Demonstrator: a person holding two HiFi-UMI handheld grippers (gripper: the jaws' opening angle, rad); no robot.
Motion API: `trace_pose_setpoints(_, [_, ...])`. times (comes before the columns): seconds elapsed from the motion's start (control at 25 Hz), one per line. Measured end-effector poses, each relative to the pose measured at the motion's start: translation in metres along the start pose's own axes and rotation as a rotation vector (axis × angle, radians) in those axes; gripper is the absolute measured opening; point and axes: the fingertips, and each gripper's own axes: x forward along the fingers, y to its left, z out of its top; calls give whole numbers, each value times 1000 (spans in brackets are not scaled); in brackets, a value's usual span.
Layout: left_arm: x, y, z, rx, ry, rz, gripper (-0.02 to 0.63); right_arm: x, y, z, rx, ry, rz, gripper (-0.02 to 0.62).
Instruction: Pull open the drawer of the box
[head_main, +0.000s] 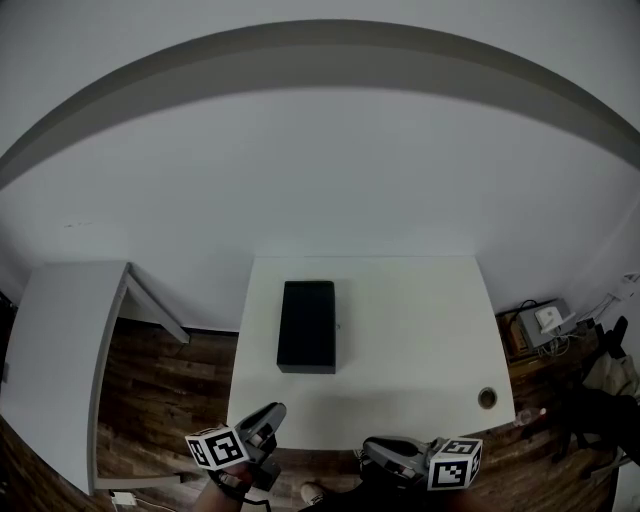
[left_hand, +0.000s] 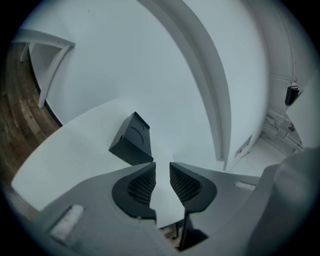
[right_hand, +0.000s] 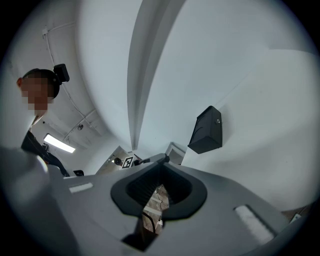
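A black oblong box (head_main: 307, 325) lies on the white table (head_main: 420, 340), left of its middle, with its drawer pushed in. It also shows in the left gripper view as a dark box (left_hand: 131, 140) ahead of the jaws, and in the right gripper view as the box (right_hand: 207, 131) with a small knob on its face. My left gripper (head_main: 272, 412) hovers at the table's near edge; its jaws (left_hand: 162, 172) stand apart with nothing between them. My right gripper (head_main: 372, 447) is held below the near edge, its jaws (right_hand: 161, 167) only a narrow slit apart and empty.
A round cable hole (head_main: 487, 397) sits near the table's front right corner. Another white table (head_main: 60, 340) stands to the left over wooden floor. Boxes and cables (head_main: 540, 325) clutter the floor at the right. A person (right_hand: 35, 125) shows at the left of the right gripper view.
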Motion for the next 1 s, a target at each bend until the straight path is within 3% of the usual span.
trace_pose_setpoints(0.28, [53,33,74,198,16,156,98,5,-27,26,23,29,10,38])
trace_pose_setpoints(0.52, [92,73,99,318,125,311,121,2,-49,42,61,30,2,38])
trace_pose_setpoints(1.0, [138,119,102,309,251,424,120,-5,-79,67,102,24,-16,41])
